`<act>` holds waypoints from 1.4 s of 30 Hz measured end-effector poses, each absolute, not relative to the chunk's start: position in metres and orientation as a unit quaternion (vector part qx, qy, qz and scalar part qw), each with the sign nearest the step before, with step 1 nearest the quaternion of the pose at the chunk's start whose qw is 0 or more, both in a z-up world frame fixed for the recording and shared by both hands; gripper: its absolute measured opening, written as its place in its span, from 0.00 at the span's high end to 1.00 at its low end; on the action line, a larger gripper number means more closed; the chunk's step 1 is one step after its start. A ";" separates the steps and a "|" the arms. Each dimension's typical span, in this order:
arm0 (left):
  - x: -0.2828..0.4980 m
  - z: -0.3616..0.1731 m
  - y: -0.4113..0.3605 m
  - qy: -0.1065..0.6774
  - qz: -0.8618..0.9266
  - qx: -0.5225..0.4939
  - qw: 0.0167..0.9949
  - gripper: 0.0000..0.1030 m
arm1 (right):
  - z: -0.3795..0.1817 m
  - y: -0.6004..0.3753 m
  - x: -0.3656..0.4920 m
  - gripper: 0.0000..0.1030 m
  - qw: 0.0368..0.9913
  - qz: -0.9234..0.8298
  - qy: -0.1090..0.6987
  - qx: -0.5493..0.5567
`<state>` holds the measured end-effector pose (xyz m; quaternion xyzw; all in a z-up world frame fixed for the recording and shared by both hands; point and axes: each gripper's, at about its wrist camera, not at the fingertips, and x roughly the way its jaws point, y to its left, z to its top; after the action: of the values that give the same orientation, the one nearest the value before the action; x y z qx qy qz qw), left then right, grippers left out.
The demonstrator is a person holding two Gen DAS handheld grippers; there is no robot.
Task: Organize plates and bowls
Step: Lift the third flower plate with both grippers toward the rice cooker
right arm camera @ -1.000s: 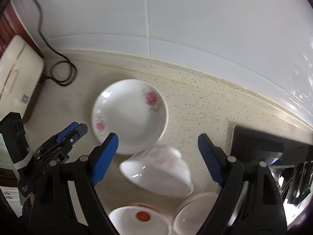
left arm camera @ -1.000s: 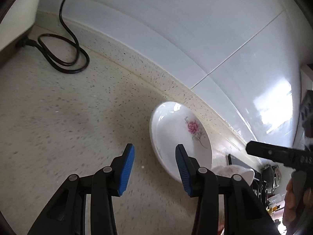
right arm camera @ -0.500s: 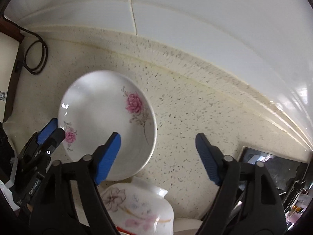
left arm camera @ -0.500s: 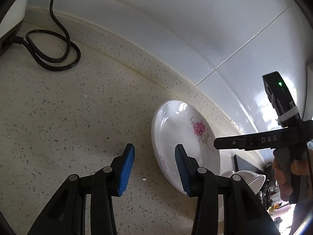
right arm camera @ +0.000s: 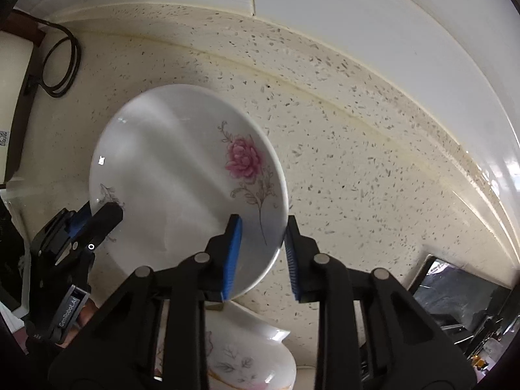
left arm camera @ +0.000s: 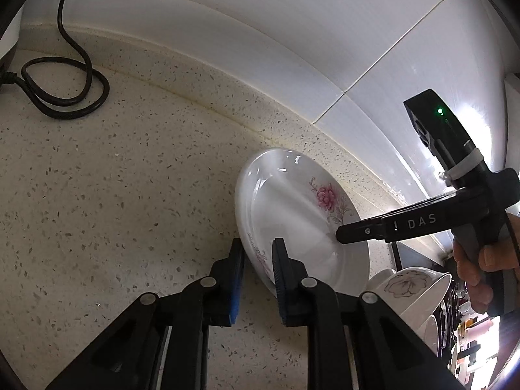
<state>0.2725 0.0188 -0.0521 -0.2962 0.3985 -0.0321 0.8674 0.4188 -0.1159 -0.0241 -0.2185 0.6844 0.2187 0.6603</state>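
So the whole next move hangs on 1 thing: the floral plate point(right arm camera: 182, 175) is straddled at both rims at once. In the right wrist view the right gripper point(right arm camera: 261, 253) points pretty much straight down and has its jaws either side of the plate's rim at about 4 o'clock; they've just been closing, with the rim between them. 1 pad sits over the inside face and the other just outside the edge, but I can't tell for sure that both pads are pressing yet.

The left gripper point(left arm camera: 256, 279) comes in from the opposite side, at roughly 8 o'clock on the plate in the right wrist view. From its own camera the jaws have just been closing too, and they look clamped on the rim near the small floral print, with the plate edge pinched between the blue pads. So left is grasping the plate, right looks close to it.

The plate is round, so no long axis to worry about. It sits on the speckled table point(left arm camera: 130, 195), close to the white tiled wall point(left arm camera: 292, 32), and looks tipped up a little at the left gripper's end. Both grippers are at it, neither nearer.

Counts: 1 floral plate, 1 floral bowl point(right arm camera: 247, 357) lying just beside it toward 6 o'clock, and a further white rim I can't identify in the left view. Also 1 black cable point(left arm camera: 65, 97) coiled far off at 10 o'clock, well clear.
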 end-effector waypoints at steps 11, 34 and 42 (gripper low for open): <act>0.267 -0.051 0.035 0.393 -0.004 -0.317 0.863 0.88 | -0.016 -0.081 0.392 0.71 0.671 0.228 0.670 -0.220; 0.206 -0.020 0.084 0.367 0.008 -0.362 0.857 0.94 | 0.048 -0.017 0.275 0.71 0.695 0.274 0.639 -0.187; 0.158 -0.009 0.100 0.351 0.021 -0.367 0.861 0.94 | 0.056 -0.010 0.219 0.71 0.706 0.314 0.614 -0.164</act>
<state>0.1578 0.0995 -0.0090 -0.3666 0.3513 0.0208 0.8613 0.2190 -0.0098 0.0557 -0.1644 0.6136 0.3136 0.7058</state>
